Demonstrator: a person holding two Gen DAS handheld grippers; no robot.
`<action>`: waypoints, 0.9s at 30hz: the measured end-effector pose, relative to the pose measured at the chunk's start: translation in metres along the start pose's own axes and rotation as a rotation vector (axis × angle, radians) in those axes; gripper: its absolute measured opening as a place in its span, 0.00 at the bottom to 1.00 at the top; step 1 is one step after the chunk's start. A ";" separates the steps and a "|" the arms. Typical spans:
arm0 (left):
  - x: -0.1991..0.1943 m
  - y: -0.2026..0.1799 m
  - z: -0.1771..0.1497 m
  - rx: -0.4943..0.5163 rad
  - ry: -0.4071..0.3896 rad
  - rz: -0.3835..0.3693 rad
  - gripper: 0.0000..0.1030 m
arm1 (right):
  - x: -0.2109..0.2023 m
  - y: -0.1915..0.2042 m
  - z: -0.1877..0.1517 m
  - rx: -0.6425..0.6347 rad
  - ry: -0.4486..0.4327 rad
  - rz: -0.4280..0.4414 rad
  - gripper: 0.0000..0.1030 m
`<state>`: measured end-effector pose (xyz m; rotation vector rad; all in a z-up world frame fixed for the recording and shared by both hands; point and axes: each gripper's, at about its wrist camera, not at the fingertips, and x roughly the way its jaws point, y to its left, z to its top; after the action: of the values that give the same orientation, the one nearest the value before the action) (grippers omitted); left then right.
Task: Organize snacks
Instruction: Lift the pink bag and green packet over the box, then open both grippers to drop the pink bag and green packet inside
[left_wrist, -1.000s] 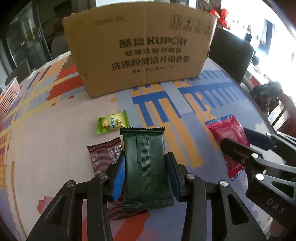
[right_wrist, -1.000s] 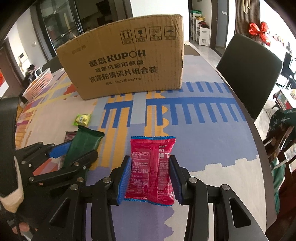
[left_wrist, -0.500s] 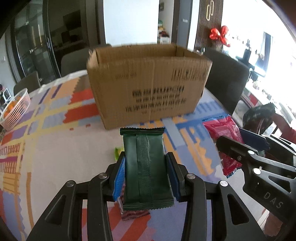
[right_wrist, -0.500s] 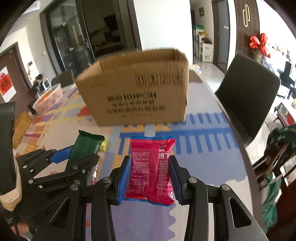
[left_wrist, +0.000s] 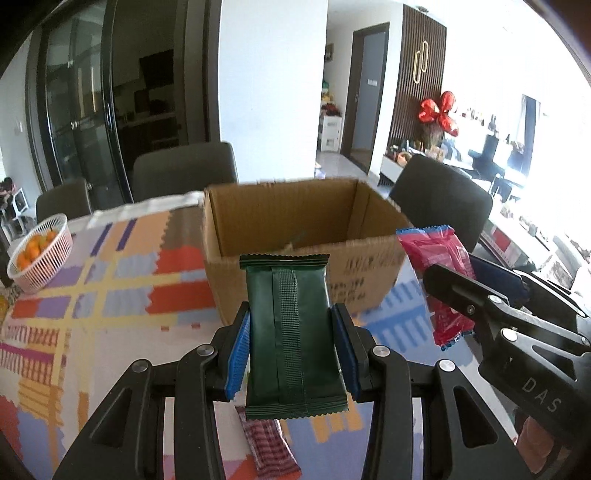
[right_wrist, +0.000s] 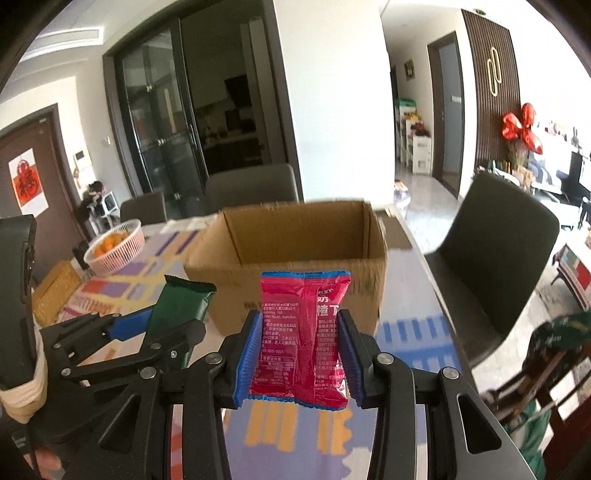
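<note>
Two chairs (left_wrist: 184, 173) behind open box (left_wrist: 295, 221), fruit basket (left_wrist: 40, 254) left, maroon packet (left_wrist: 271, 443) below.

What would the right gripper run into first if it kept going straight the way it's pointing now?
Most likely the near wall of the open brown cardboard box. The right gripper, shut on the red foil snack packet, points slightly downward at it with nothing between. Depth is unclear, so it might clear the rim.

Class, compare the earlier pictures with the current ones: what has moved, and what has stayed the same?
Both tongs rose from table level until the cardboard box shows its open inside. The left tongs kept hold of the green packet, the right tongs of the red packet. Box and striped packet stayed put.
</note>
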<state>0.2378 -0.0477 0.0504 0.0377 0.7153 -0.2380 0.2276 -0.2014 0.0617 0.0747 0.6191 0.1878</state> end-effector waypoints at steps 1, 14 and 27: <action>-0.001 0.001 0.005 0.002 -0.008 0.000 0.41 | -0.001 0.001 0.006 -0.004 -0.011 0.001 0.40; 0.001 0.017 0.064 0.001 -0.060 0.002 0.41 | 0.005 0.010 0.065 -0.021 -0.089 0.007 0.40; 0.049 0.040 0.104 -0.016 0.007 0.006 0.41 | 0.056 0.009 0.101 -0.061 -0.017 -0.005 0.40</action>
<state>0.3495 -0.0309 0.0953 0.0256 0.7244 -0.2270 0.3295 -0.1827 0.1130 0.0160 0.5965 0.2006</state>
